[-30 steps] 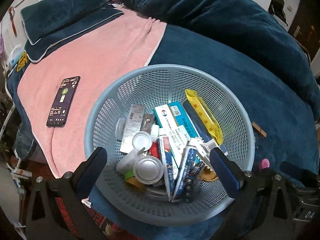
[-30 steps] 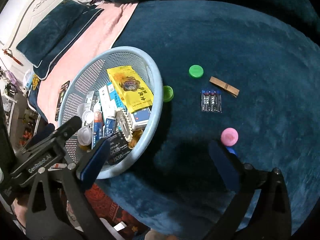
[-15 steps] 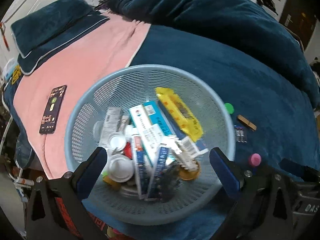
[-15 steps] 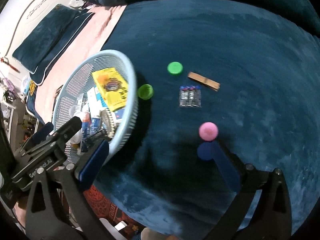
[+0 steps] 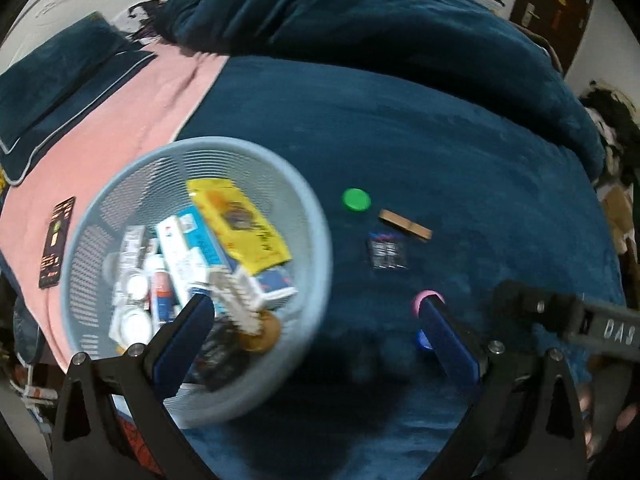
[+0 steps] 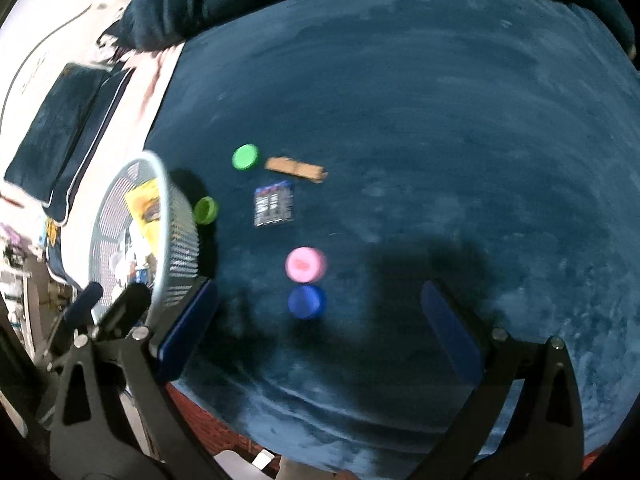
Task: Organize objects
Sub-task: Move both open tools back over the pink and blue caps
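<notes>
Both my claws, left claw (image 5: 316, 322) and right claw (image 6: 320, 312), hang spread and empty. Nearest on the bed lie the blue cap (image 6: 306, 301) and pink cap (image 6: 305, 265), then batteries (image 6: 274, 204), clothespin (image 6: 296, 169) and green caps. The basket (image 5: 316, 216) is already mostly filled.

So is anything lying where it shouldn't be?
Yes. Four caps, green, lime, pink and blue, plus a clothespin and a battery pack, lie loose on the blanket, outside the basket.
</notes>
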